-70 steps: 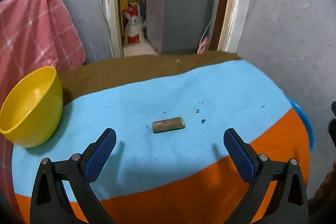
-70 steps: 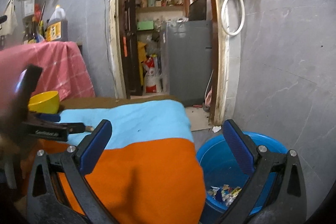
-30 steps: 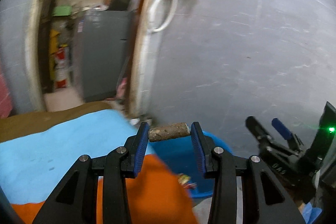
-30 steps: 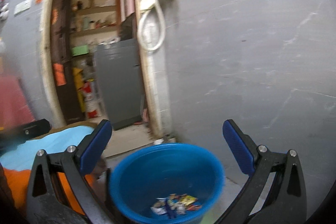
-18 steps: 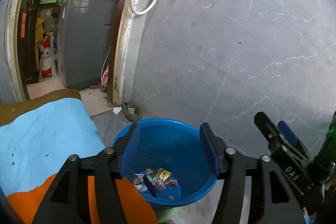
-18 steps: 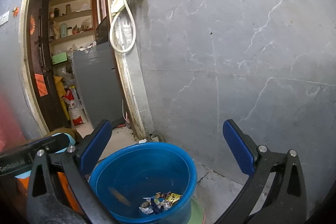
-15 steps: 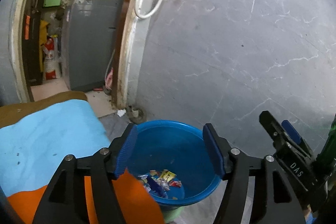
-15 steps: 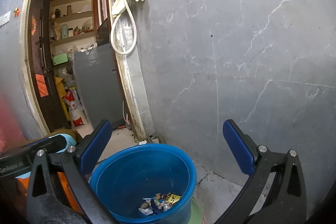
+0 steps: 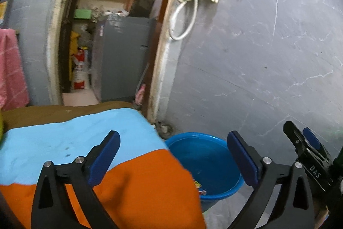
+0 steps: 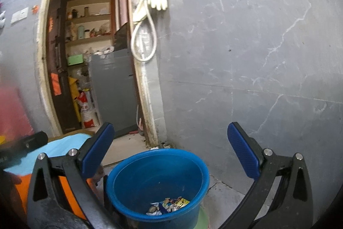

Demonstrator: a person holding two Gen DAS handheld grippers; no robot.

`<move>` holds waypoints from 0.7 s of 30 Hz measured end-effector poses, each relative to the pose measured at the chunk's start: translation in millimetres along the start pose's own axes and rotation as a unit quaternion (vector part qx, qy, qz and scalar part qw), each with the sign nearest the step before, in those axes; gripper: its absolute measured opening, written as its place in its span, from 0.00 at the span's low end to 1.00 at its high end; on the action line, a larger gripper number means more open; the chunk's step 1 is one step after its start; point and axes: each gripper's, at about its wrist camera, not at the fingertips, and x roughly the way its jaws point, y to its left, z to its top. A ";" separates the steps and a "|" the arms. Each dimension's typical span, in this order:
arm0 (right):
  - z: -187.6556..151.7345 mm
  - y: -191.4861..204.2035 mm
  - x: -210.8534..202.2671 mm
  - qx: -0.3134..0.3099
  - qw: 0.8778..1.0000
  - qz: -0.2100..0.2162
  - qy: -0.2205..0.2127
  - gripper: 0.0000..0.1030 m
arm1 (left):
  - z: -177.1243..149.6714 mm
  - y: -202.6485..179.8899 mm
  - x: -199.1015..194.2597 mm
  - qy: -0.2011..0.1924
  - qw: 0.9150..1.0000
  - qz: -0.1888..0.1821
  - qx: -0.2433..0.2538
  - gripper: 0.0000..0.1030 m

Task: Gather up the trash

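**Brown piece dropped in the bucket; left gripper now wide open and turning back to the table**

The trash [image 10: 168,206] lies at the bottom of the blue bucket [image 10: 128,166], a small heap of coloured wrappers. One second ago the left gripper [image 9: 171,156] carried a short brown piece between its pads above the bucket; half a second ago the pads were already parted and the piece was gone. Now nothing is between them, and the jaws stand much wider apart than half a second ago. The brown piece itself I cannot pick out in the heap. My judgement: this piece is delivered, and the next step is to look for more trash on the table.

The left wrist view has swung to the left since then. The bucket sits now low and right between the pads, just beside the right edge of the table cloth [image 9: 133,181], whose orange and light blue parts fill the lower left. On the cloth I see only some tiny dark specks, no larger object.

The right gripper [image 10: 170,149] hangs above the bucket, pointing down into it, jaws fully spread and holding nothing, much the same as half a second ago.
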 end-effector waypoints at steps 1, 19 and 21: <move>-1.4 4.2 -6.8 -0.008 1.000 0.008 -0.003 1.00 | -3.2 2.6 -8.0 -0.006 1.000 0.005 -0.002 0.97; -10.8 34.8 -86.7 -0.035 0.995 0.048 -0.076 1.00 | -40.0 15.1 -100.4 -0.062 0.995 0.084 -0.006 0.98; -13.4 38.3 -93.5 -0.037 0.995 0.051 -0.075 1.00 | -43.6 16.1 -107.7 -0.065 0.994 0.090 -0.008 0.98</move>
